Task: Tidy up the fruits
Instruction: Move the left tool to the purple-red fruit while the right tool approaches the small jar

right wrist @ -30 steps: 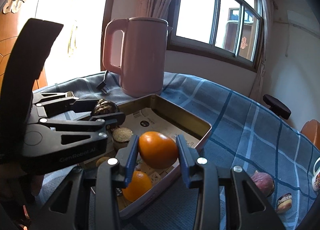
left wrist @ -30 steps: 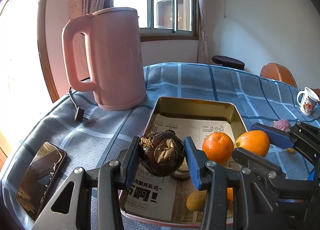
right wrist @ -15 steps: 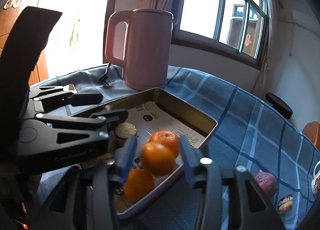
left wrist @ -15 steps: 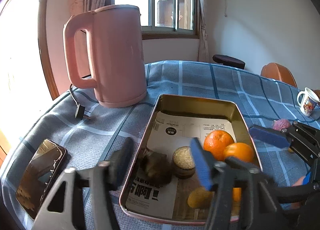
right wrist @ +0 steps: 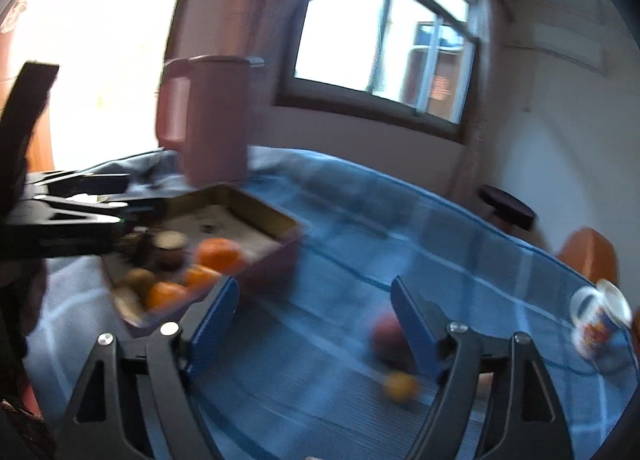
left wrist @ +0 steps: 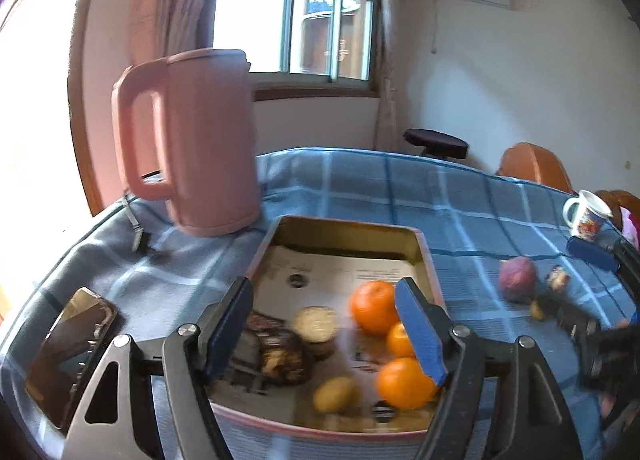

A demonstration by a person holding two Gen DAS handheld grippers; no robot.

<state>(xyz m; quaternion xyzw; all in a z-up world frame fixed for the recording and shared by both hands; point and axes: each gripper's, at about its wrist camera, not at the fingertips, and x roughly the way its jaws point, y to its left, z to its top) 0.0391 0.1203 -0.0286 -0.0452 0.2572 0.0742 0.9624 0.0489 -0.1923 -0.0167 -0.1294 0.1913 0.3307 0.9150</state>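
Both grippers have just been opening and grip nothing — the left gripper [left wrist: 326, 324] hangs with jaws spread above the metal tray [left wrist: 348, 226], the right gripper [right wrist: 314, 316] gapes over bare blue checked tablecloth [right wrist: 440, 236] off the tray's right side. Inside the tray lie three oranges [left wrist: 374, 312], a dark mangosteen [left wrist: 282, 356], a yellowish fruit [left wrist: 334, 394] and a round cookie [left wrist: 316, 326] on printed paper. Out on the cloth sit a reddish-purple fruit [left wrist: 517, 276] and a small yellow one [right wrist: 400, 387] — beyond them a mug [left wrist: 587, 216], with a pink kettle [left wrist: 200, 140] behind the tray

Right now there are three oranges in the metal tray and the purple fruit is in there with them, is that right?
Not quite. The three oranges are in the metal tray, but the purple fruit lies outside it on the blue tablecloth, as the left wrist view shows.
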